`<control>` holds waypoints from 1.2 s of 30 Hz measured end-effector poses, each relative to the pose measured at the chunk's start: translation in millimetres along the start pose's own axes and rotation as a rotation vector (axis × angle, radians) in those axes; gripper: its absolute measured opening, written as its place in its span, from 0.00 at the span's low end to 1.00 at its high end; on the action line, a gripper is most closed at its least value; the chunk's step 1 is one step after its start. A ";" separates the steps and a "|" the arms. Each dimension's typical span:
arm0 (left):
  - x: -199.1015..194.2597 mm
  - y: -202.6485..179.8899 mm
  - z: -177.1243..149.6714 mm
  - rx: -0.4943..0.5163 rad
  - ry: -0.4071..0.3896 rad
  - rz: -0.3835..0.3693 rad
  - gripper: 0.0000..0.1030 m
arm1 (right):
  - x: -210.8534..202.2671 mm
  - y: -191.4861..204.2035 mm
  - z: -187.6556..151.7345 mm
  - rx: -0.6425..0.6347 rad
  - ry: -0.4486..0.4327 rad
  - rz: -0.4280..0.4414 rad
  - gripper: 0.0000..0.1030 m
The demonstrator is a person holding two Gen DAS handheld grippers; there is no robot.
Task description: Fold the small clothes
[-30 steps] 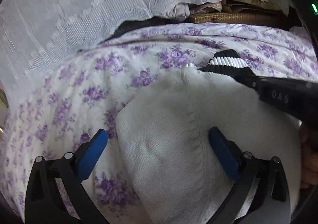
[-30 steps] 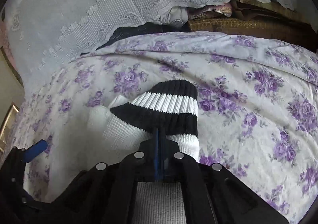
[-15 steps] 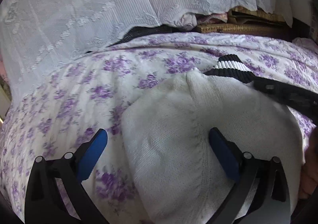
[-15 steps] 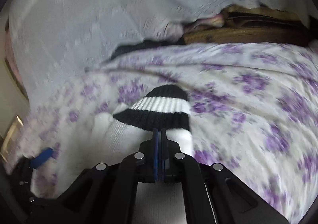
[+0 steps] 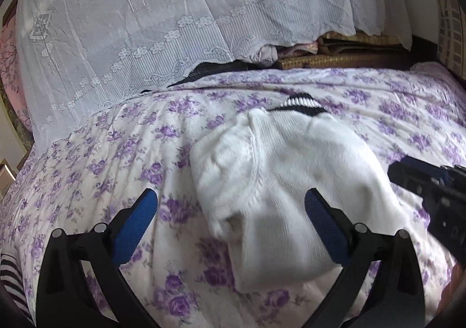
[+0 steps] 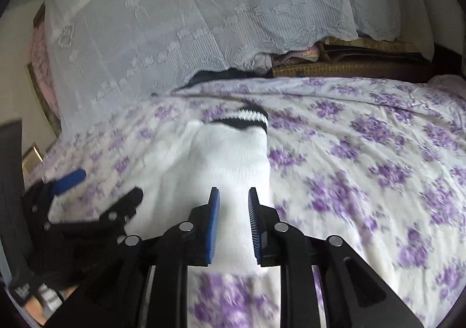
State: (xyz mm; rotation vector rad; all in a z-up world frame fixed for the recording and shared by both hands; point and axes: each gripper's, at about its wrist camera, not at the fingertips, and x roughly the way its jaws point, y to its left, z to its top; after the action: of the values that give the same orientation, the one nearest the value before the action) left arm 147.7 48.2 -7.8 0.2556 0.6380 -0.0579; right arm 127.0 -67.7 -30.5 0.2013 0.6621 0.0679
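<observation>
No legible text, label, brand, number or sign is showing in either wrist view. A small pale patch at about 8 o'clock in the right wrist view, low beside the left gripper (image 6: 87,197), is appearing too blurred to tell whether it carries lettering.

Black grippers (image 5: 230,211), blue ribbed jaws, silver screws

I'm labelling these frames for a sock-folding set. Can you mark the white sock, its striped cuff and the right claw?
white sock (image 5: 305,159): left wrist view, on its white body.
striped cuff (image 6: 247,117): right wrist view, on the stripe.
right claw (image 6: 233,226): right wrist view, between its tips.
</observation>
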 end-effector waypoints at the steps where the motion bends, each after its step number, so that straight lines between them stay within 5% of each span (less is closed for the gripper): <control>1: 8.8 -3.7 -3.3 0.013 0.031 -0.002 0.96 | 5.4 -0.1 -4.6 -0.014 0.027 -0.022 0.20; 4: 50.4 -15.3 -18.9 0.041 0.186 -0.034 0.96 | 37.6 -8.4 -19.7 -0.001 0.153 -0.038 0.36; 6: 47.1 -11.8 -16.3 0.021 0.172 -0.045 0.96 | 42.1 -23.0 -17.9 0.079 0.181 0.013 0.42; 20: 35.3 -8.2 -12.4 0.021 0.140 -0.032 0.96 | 32.7 -22.4 -20.6 0.084 0.151 0.006 0.43; 25: 21.0 18.2 10.7 -0.090 0.094 -0.110 0.96 | 11.1 -18.4 4.2 0.075 0.055 0.041 0.43; 31: 53.6 46.7 49.8 -0.224 0.150 -0.160 0.96 | 24.6 -14.9 55.3 0.079 0.003 0.039 0.42; 36: 88.7 31.9 57.4 -0.162 0.170 -0.099 0.96 | 71.7 -5.6 72.8 0.057 0.053 0.053 0.41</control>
State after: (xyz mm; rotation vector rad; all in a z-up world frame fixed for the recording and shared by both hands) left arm 256.5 66.7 -9.3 0.0725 0.8196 -0.0796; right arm 228.4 -76.1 -18.9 0.2731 0.7120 0.1056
